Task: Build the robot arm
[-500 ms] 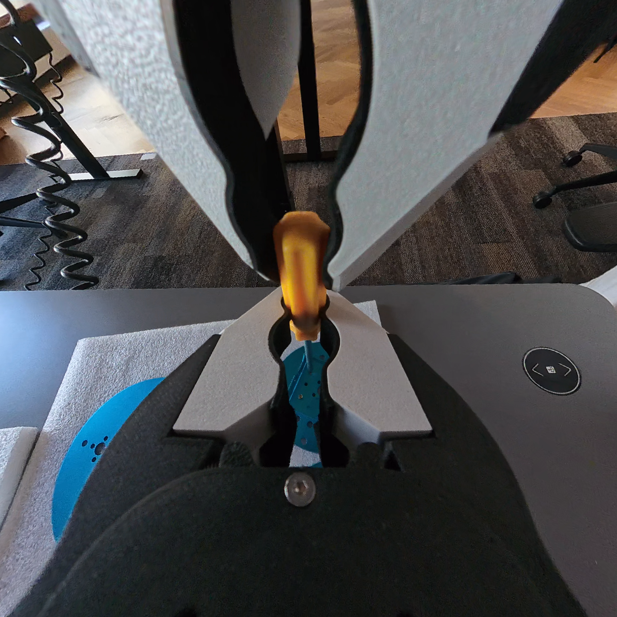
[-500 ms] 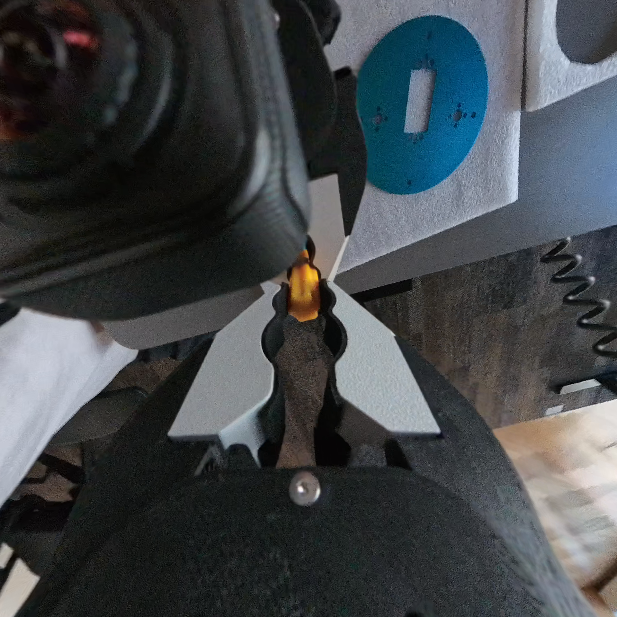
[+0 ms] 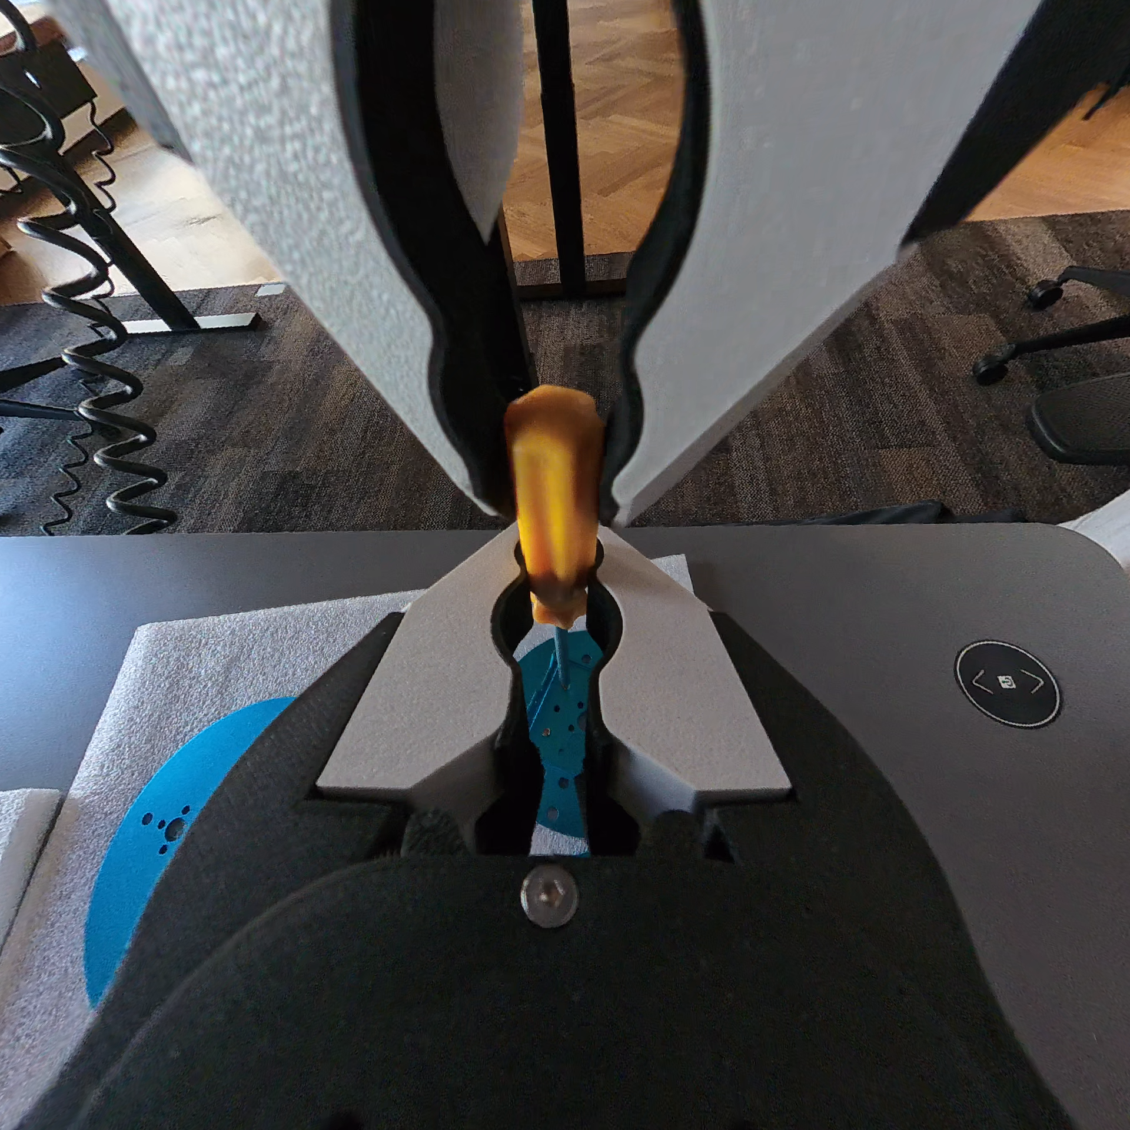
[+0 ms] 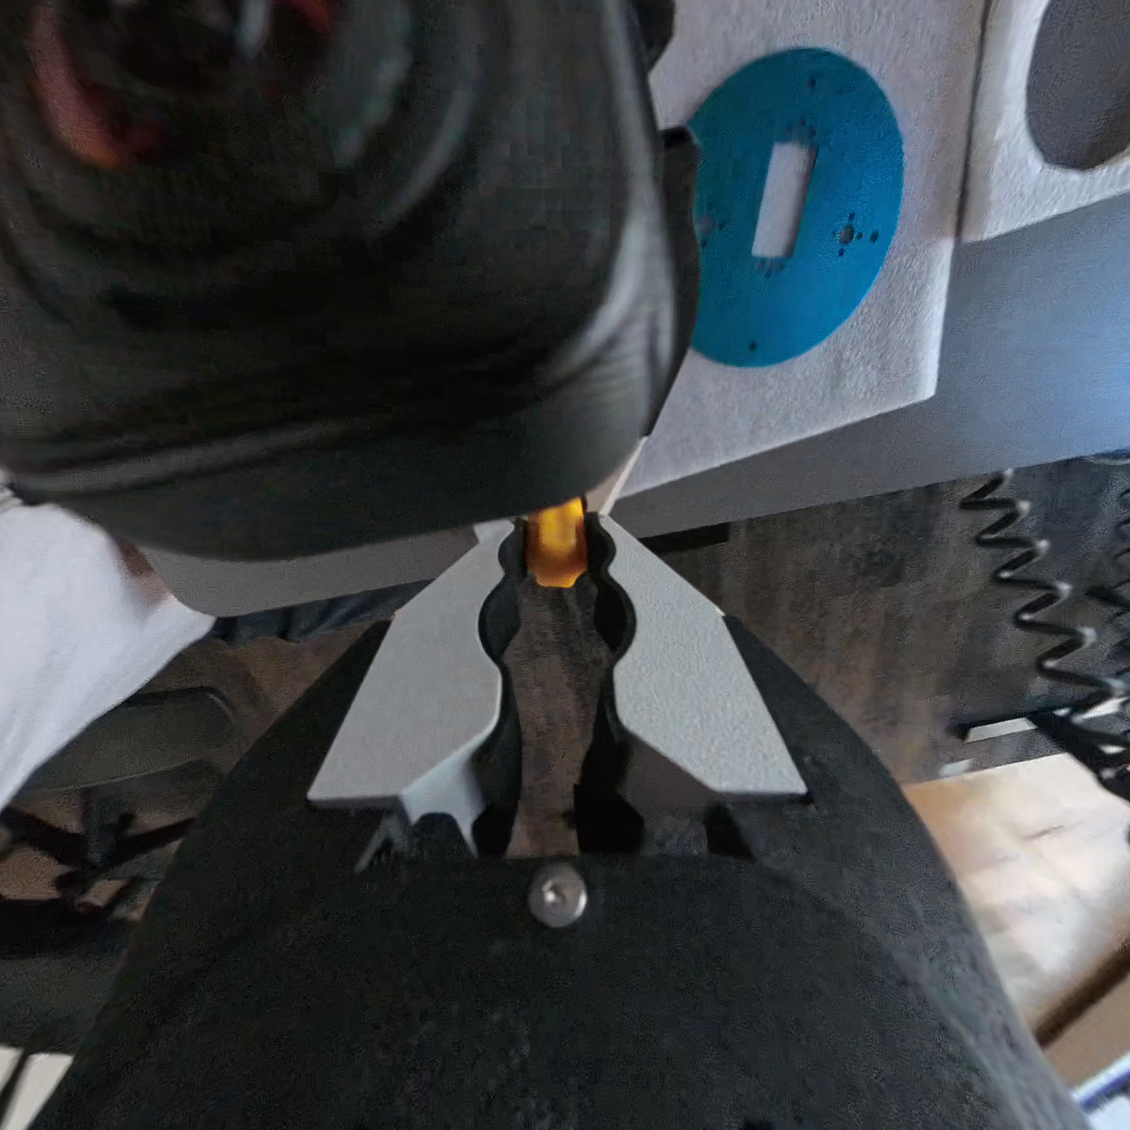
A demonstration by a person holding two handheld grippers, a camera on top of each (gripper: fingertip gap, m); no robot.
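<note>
Dark grey worktop (image 3: 825, 611) runs under both my tools, with dark patterned carpet (image 3: 306, 428) beyond its far edge and herringbone wood floor (image 3: 617, 122) further back. On the worktop lies a white foam pad (image 3: 244, 648), and on that pad a flat blue disc (image 3: 153, 856) with small drilled holes; in the right wrist view the disc (image 4: 795, 293) shows a rectangular slot in its middle.

My left hand-held gripper (image 3: 559, 550) is closed narrowly on the lower part of an amber-handled screwdriver (image 3: 553, 489), which stands nearly upright. Its thin shaft points down to a small blue perforated part (image 3: 559, 721) seen between my fingers, and the tip appears to touch it, though I cannot be sure. My right hand-held gripper (image 4: 556, 544) comes from the opposite side and pinches the upper end of the same handle (image 4: 553, 547), its jaws likewise drawn close.

Off to the side, a round inset control with arrow marks (image 3: 1007, 683) sits in the worktop. Black coiled cable (image 3: 92, 367) hangs over the carpet beside a black frame leg, and an office chair base with castors (image 3: 1039, 342) stands on the other side. A second foam piece (image 4: 1039, 122) with a round cutout lies just beside the first.
</note>
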